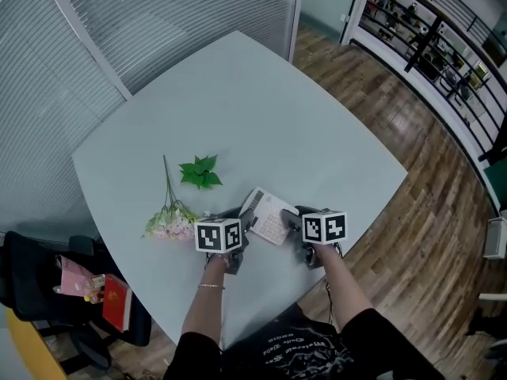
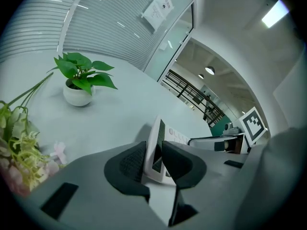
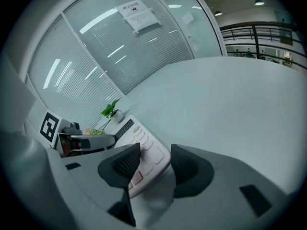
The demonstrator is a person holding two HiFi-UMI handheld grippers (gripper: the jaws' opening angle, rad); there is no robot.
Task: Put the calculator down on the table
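A white calculator (image 1: 268,214) with pale keys is low over the grey table (image 1: 253,109), between both grippers, near the front edge. My left gripper (image 1: 244,223) grips its left edge. In the left gripper view the calculator (image 2: 157,143) stands tilted with both dark pads pressed on it, so that gripper (image 2: 156,159) is shut on it. My right gripper (image 1: 293,220) is at its right end. In the right gripper view the keypad (image 3: 144,145) lies between the jaws of that gripper (image 3: 156,162); a thin gap shows at the right pad. Whether the calculator touches the table I cannot tell.
A small green plant (image 1: 200,171) in a white pot (image 2: 79,92) stands beyond the left gripper. A pink and white flower bunch (image 1: 170,224) lies to its left. A black chair (image 1: 79,291) with a bag and red book is past the table's left corner.
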